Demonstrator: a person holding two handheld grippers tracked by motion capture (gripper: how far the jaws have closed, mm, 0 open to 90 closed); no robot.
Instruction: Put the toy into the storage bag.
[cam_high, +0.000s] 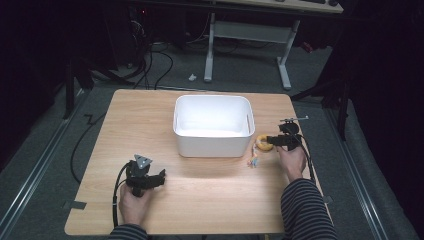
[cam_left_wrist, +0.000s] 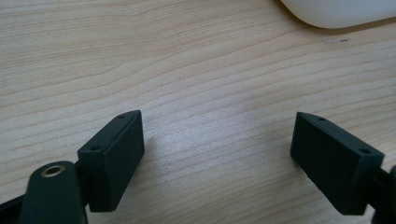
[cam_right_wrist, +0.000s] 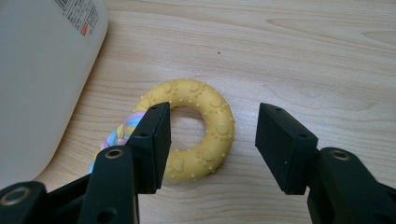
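One yellow ring toy (cam_right_wrist: 196, 128) with a braided rope (cam_right_wrist: 119, 135) lies beside one white bin (cam_high: 213, 125). The right gripper (cam_right_wrist: 212, 140) hovers open over the ring; the left gripper (cam_left_wrist: 217, 158) rests wide open.

A white sticker (cam_right_wrist: 79, 16) sits on the side wall of the white bin (cam_right_wrist: 37, 88), seen in the right gripper view. It carries rows of fine dark print and a small red mark, all too small and blurred to read.
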